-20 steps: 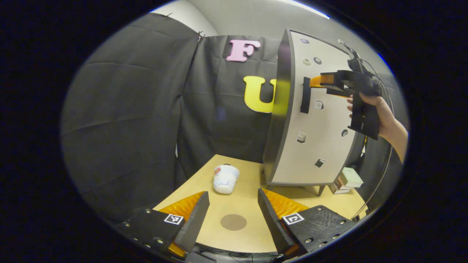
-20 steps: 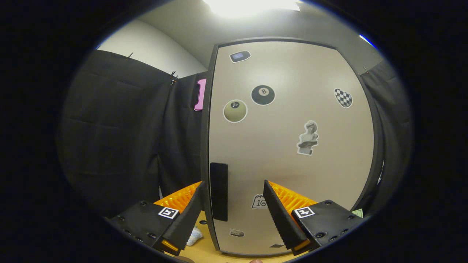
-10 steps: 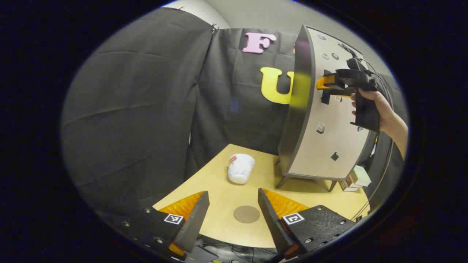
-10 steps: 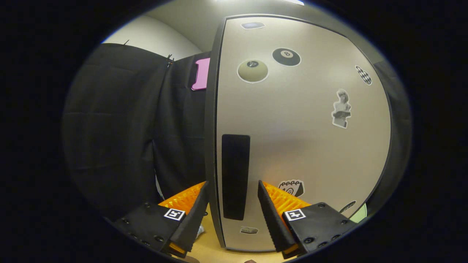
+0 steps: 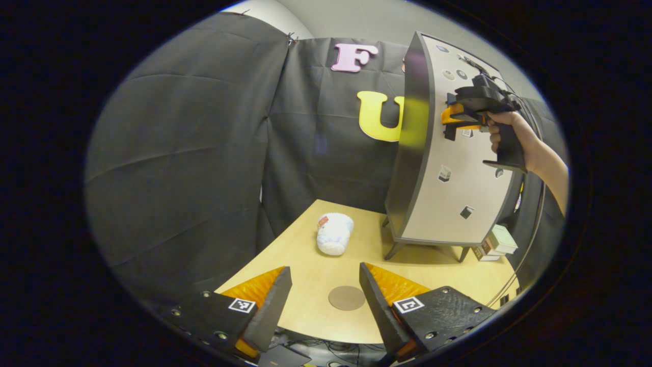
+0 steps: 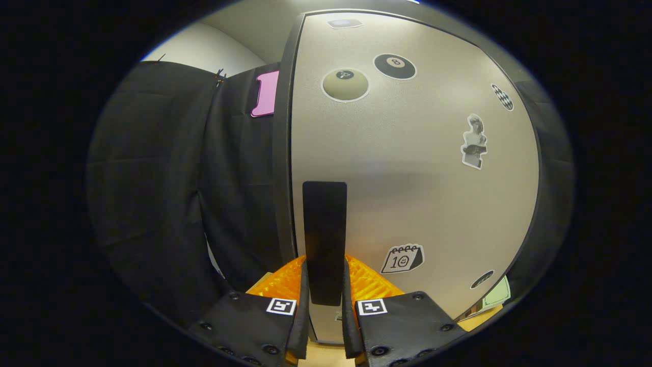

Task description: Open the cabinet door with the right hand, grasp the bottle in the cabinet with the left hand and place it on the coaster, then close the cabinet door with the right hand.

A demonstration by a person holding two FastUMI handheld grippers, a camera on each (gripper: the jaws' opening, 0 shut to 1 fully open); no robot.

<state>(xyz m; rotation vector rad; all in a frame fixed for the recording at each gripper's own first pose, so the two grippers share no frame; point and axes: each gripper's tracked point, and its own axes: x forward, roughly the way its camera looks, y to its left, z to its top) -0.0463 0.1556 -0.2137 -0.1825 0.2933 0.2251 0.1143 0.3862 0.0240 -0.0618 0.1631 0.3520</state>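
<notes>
The tall cabinet (image 5: 453, 173) stands on the back right of the wooden table (image 5: 305, 275). Its pale door (image 6: 407, 178), covered in stickers, lies flush and hides the inside. In the right gripper view my right gripper (image 6: 324, 265) is shut on the door's black vertical handle (image 6: 324, 239), both fingers pressing its sides. In the left gripper view, that gripper (image 5: 448, 116) is held by a hand (image 5: 514, 137) at the handle. My left gripper (image 5: 325, 278) hangs open over the table's near edge, with nothing held. The round brown coaster (image 5: 346, 297) lies just beyond it.
A white soft packet (image 5: 333, 234) lies on its side on the table, left of the cabinet's legs. Small boxes (image 5: 496, 243) sit by the cabinet's right foot. Black cloth walls close off the left and back.
My right gripper moved up to the handle and its fingers closed from wide apart onto it. The left gripper drifted slightly and stayed open. The door has not swung.
</notes>
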